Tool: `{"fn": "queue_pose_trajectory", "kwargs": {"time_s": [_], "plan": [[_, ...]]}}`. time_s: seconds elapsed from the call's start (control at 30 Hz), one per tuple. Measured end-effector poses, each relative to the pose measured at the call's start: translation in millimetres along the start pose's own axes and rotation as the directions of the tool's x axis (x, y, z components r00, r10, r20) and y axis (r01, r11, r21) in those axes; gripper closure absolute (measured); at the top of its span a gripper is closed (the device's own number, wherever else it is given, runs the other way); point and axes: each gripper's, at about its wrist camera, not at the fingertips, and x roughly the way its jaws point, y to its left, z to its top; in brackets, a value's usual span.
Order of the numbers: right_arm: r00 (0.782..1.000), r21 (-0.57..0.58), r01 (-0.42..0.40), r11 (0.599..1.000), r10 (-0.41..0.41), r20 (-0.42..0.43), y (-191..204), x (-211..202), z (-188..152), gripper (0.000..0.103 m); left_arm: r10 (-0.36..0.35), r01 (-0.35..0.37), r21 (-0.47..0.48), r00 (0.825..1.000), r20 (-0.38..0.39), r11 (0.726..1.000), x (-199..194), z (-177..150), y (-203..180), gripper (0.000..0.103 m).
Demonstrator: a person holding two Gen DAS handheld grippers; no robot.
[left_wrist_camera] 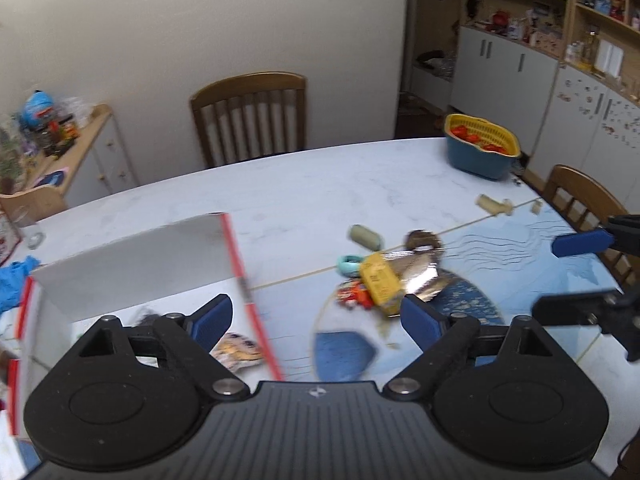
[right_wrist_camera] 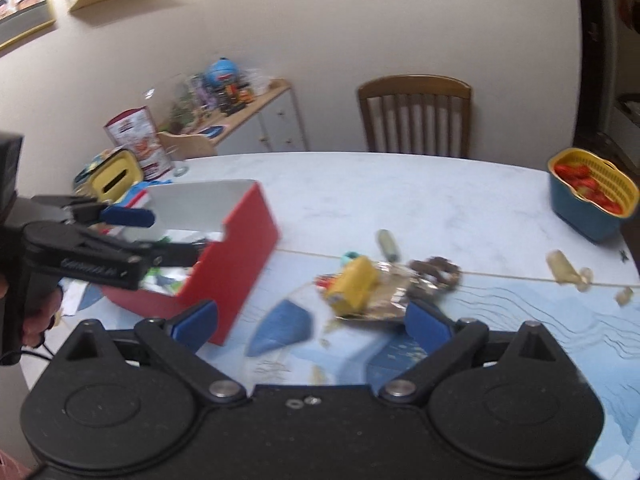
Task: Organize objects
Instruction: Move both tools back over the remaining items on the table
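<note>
Red box [right_wrist_camera: 236, 256] (white inside), yellow packet [right_wrist_camera: 356, 282]

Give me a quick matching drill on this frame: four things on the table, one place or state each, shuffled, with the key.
Things:
1. red box
2. yellow-and-blue basket
3. yellow packet
4. left tool

Places or states:
A. far right edge of the table, red pieces inside
B. open, held over the red box
C. left side of the table, top open
D. mid-table, lying on a crumpled foil wrapper

Pairs: 1-C, 2-A, 3-D, 4-B
</note>
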Motion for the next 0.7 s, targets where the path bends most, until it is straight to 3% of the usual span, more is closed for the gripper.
{"fn": "queue_pose_trajectory", "kwargs": {"time_s": [0.2, 0.4, 0.7], "plan": [[0.999, -0.006, 0.041, 0.999, -0.041, -0.019, -34, 9, -8, 0.003, -0.040, 0.040, -0.046, 0.999, 0.004, 0.998, 27, 2, -24, 0.011], [0.996, -0.012, 0.080, 0.997, -0.081, -0.034, -59, 28, -11, 0.003, 0.038, -0.038, -0.019, 0.999, -0.024, 0.999, 62, 3, -45, 0.012], [0.996, -0.072, 0.079, 0.994, -0.082, -0.045, -77, 53, -6, 0.004, 0.038, -0.041, -0.055, 0.997, -0.060, 0.998, 108, 9, -52, 0.012]]}}
